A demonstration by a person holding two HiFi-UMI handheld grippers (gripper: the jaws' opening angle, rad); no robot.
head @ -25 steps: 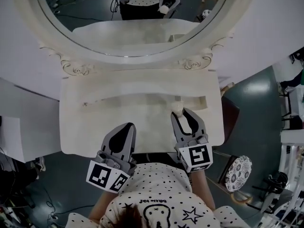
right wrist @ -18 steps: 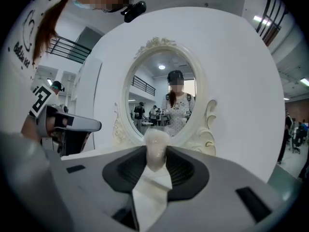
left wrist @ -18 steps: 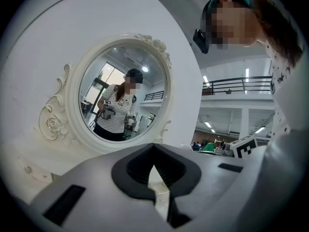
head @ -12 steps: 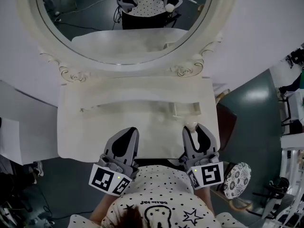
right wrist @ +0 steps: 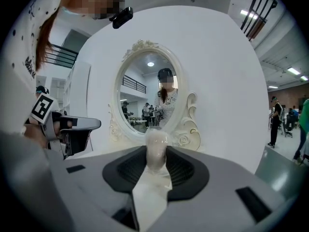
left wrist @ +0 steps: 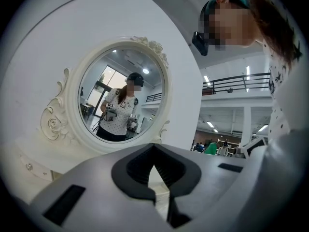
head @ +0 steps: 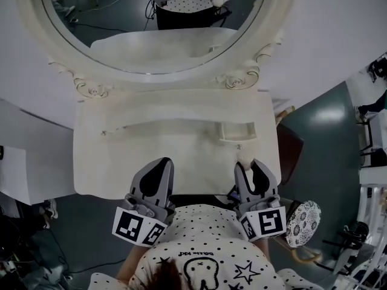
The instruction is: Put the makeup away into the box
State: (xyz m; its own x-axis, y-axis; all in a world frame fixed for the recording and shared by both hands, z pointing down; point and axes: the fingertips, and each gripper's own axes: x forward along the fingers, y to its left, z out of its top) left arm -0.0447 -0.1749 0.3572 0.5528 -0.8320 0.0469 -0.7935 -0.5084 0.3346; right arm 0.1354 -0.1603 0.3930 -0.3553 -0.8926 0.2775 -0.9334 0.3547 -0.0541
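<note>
**White vanity, one makeup piece short of the box**

White vanity table [head: 121, 162] under an oval mirror [head: 151, 29] fills the scene, with a small open box [head: 237, 141] set against its back ledge. The right gripper [head: 249, 164] pinches a small cream makeup piece [head: 245, 156] between its pads, the rounded top poking out past the tips. The box lies just ahead of those tips, apart from them. Well off to that gripper's left, the left gripper [head: 158, 165] has its jaws pressed together on nothing.

The risks look plain enough. The piece is rounded and caught only near the jaw tips, so a tilt or a bump could let it pivot or slip out. The box appears shallow and narrow. A release made short of its rim would probably drop the piece on the tabletop, where it might roll toward the front edge below the gripper. Jaws brought in too low might shove the box instead.
</note>
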